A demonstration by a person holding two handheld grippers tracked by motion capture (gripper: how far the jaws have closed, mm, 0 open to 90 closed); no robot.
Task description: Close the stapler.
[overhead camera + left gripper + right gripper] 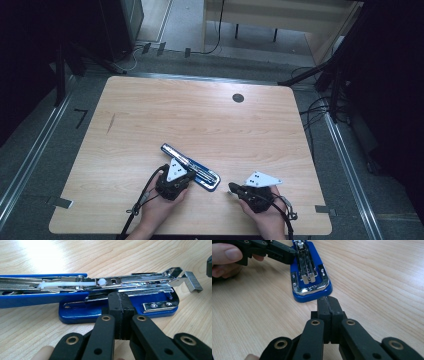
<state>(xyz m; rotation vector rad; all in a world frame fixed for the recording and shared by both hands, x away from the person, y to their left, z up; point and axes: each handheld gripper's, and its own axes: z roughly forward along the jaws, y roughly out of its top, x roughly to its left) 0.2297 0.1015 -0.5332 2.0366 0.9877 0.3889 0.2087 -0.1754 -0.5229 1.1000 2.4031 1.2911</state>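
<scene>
Your left gripper (pixel 186 176) has its jaws pressed flat together with nothing between them; in its own view (pixel 121 302) the tips rest against the long side of the stapler's base. Your right gripper (pixel 233 188) is closed just as tight and empty, and in its own view (pixel 328 305) the tips sit just short of the stapler's rounded front end; whether they touch it you cannot tell from here.

Taking the stapler as your landmark, largest first: the table (pixel 200 115) of pale wood carries it, and the stapler (pixel 192 167) lies in the near half of the top, set on a slant between your two hands. Its blue top arm (pixel 37 300) is swung open and laid out flat in line with the base. The blue base (pixel 112 312) lies flat on the wood with a chrome plate (pixel 156 306) near its front end. The bare metal staple channel (pixel 130 281) runs along above the base. A short strip of staples (pixel 193 281) juts from the channel's front end. A small dark round hole (pixel 238 98) sits in the table well beyond the stapler, toward the far edge.
</scene>
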